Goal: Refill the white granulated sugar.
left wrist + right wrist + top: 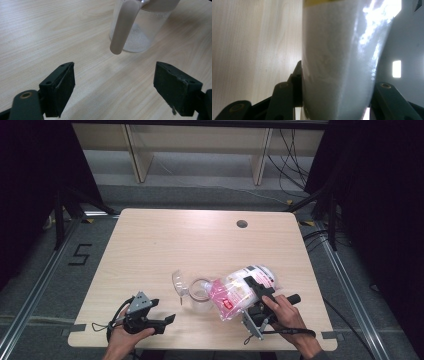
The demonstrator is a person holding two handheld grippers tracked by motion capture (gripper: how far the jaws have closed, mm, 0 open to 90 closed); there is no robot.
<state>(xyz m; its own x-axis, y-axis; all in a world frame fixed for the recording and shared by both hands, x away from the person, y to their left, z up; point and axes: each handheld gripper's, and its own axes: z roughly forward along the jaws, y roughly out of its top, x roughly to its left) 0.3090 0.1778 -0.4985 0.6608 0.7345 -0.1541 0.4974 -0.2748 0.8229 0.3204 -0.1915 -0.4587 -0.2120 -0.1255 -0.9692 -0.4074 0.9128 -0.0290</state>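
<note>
pouch of white granules [240,291], pink and white printed plastic, is held tilted over the mouth of a clear lidded jug [196,292] that stands near the front of the worktop [200,240], the jug's lid flipped open to the left. the work looks like a pour from pouch into jug, with a thin layer of white grains already at the jug's bottom in the left gripper view. the main risk is spillage: the soft pouch can sag or fold at its mouth, sending grains onto the worktop beside the rim. the jug is light and nothing holds it, so a nudge from the pouch could tip or slide it. a squeeze that is too loose could also let the slick pouch slip. the right gripper [260,292] has its jaws about half closed, clamped on the pouch body, which bulges between them in the right gripper view. the left gripper [165,321] rests low at the front left, jaws wide apart and holding nothing, pointed at the jug's handle [123,27] but well short of it.
</note>
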